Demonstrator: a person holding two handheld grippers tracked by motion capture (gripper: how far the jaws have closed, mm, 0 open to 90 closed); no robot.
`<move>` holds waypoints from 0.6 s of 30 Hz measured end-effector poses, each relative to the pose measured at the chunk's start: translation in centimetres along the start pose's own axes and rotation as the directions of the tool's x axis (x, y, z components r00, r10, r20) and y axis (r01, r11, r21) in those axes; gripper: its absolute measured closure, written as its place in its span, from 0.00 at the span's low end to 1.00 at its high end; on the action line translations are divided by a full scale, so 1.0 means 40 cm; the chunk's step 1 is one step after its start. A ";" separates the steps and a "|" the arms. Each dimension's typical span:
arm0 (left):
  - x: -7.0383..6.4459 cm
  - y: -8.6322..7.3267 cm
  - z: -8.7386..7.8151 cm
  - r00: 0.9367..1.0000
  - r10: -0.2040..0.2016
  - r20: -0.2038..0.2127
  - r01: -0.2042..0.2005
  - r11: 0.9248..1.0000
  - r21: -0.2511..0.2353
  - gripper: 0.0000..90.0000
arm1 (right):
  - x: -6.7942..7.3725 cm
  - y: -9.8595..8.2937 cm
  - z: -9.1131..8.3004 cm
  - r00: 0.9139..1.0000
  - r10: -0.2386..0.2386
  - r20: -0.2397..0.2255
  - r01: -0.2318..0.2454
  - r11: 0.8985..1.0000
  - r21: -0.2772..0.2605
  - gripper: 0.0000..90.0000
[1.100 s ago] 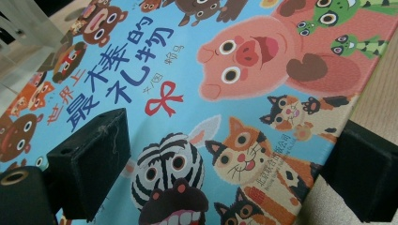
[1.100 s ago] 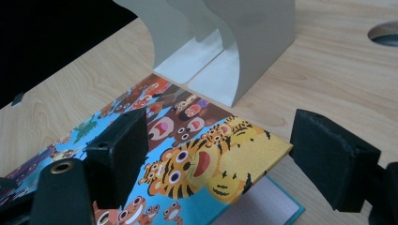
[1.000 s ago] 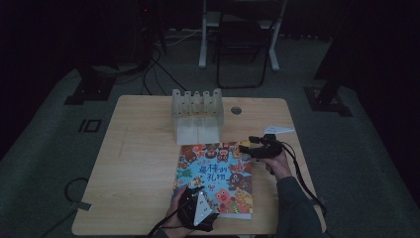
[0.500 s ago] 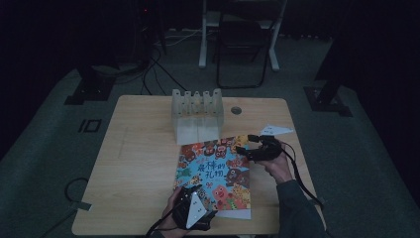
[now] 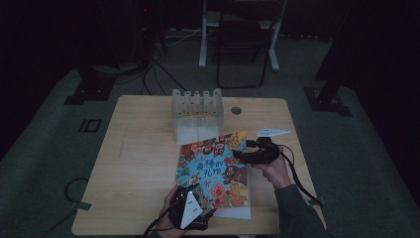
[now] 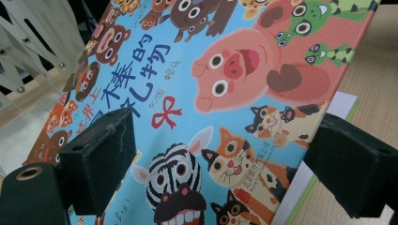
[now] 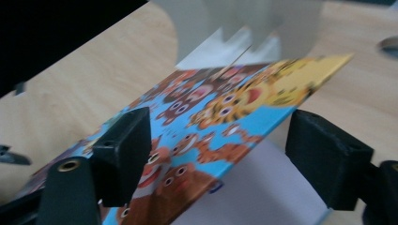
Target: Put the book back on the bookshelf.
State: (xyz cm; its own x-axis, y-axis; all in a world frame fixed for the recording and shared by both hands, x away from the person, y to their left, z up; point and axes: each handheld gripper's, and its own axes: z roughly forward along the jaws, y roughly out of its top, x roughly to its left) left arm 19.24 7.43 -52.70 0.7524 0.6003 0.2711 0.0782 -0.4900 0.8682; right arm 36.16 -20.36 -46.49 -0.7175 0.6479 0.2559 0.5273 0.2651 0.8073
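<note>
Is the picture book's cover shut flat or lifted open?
Lifted open: the cover tilts up off the white page beneath, between the right gripper and its open jaws.

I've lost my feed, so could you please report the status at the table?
Both grippers open: left gripper at picture book's near edge, right gripper at its lifted cover. White rack stands just beyond the book.

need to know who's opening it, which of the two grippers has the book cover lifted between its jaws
The right gripper: the picture book cover's edge rises between its open jaws.
</note>
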 end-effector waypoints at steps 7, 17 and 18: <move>0.010 -0.002 -0.002 0.999 -0.027 0.027 0.028 1.000 -0.009 0.14 | 0.027 0.007 0.023 0.999 -0.003 -0.045 0.005 0.999 0.038 0.41; 0.022 -0.009 -0.009 0.996 -0.057 0.073 0.058 0.998 -0.019 0.15 | 0.020 0.014 0.032 0.993 0.049 -0.106 -0.040 0.995 0.088 0.59; 0.024 -0.010 -0.011 0.994 -0.067 0.082 0.069 0.997 -0.019 0.15 | 0.019 0.015 0.031 0.992 0.056 -0.109 -0.047 0.995 0.087 0.60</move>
State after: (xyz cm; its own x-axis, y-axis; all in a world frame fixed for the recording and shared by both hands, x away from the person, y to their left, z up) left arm 19.65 8.49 -52.60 0.7964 0.5782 0.1774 0.1170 -0.4351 0.8927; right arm 36.50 -18.81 -46.47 -0.7322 0.5798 0.3573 0.5976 0.2954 0.7454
